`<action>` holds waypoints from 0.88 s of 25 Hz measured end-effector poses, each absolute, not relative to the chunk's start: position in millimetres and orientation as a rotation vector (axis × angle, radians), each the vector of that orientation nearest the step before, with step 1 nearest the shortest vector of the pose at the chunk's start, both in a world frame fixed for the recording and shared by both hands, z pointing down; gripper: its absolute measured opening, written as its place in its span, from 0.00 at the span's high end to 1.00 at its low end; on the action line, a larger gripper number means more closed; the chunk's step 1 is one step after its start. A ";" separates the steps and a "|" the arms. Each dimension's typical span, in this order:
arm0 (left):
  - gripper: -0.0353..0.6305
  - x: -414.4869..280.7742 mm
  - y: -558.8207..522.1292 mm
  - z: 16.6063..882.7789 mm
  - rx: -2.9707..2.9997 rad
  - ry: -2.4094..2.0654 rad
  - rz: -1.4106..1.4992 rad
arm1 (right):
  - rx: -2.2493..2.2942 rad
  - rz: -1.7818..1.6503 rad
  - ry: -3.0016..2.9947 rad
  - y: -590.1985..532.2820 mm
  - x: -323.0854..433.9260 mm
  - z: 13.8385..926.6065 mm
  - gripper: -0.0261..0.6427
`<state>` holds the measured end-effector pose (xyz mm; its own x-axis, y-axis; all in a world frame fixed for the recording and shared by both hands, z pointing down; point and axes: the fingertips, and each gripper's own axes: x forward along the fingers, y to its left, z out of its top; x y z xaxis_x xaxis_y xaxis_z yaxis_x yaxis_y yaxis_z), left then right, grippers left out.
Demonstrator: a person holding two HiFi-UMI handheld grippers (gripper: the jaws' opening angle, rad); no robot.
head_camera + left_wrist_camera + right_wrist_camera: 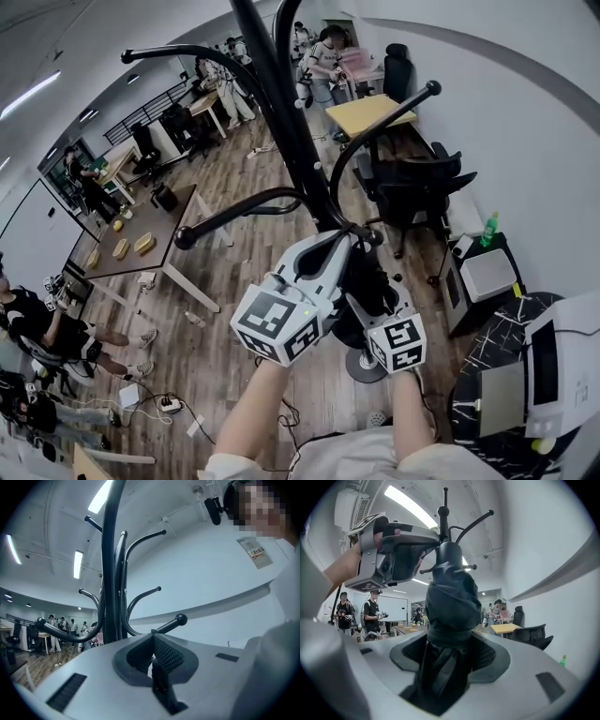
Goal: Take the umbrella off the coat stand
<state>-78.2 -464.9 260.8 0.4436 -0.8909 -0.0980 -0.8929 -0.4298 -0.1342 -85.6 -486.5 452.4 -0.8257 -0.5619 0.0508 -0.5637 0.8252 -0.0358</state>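
Observation:
The black coat stand (pixel 281 103) rises in front of me with curved, ball-tipped hooks (pixel 234 214). A folded black umbrella (pixel 452 597) stands upright between the jaws of my right gripper (pixel 450 654), whose pads press its fabric on both sides. In the head view the umbrella (pixel 373 286) hangs close beside the pole, just above the right gripper's marker cube (pixel 398 342). My left gripper (pixel 339 242) is shut next to the pole, and up close (pixel 152 645) its pads meet with nothing visible between them. From the right gripper view, the left gripper (pixel 401 545) sits beside the umbrella's top.
The stand's round base (pixel 364 366) is on the wooden floor below my arms. Black office chairs (pixel 412 187) and a yellow desk (pixel 370 112) stand to the right. A dark table (pixel 141 234) is at the left, with people around the room.

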 end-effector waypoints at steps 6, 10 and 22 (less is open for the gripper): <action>0.91 -77.5 -462.1 257.0 -2.517 1.584 0.029 | 0.899 0.090 -2.971 -482.6 -84.3 446.7 0.56; 0.91 -74.4 -460.5 253.3 -2.511 1.586 0.037 | 0.895 0.088 -2.983 -480.7 -81.0 440.4 0.56; 0.91 -62.9 -456.6 239.7 -2.506 1.570 0.050 | 0.892 0.079 -2.985 -479.3 -73.2 428.1 0.56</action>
<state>-62.9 -456.6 239.7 0.4404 -0.8890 -0.1251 -0.8952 -0.4242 -0.1370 -73.2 -479.3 428.1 -0.8359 -0.5475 0.0384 -0.5488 0.8349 -0.0416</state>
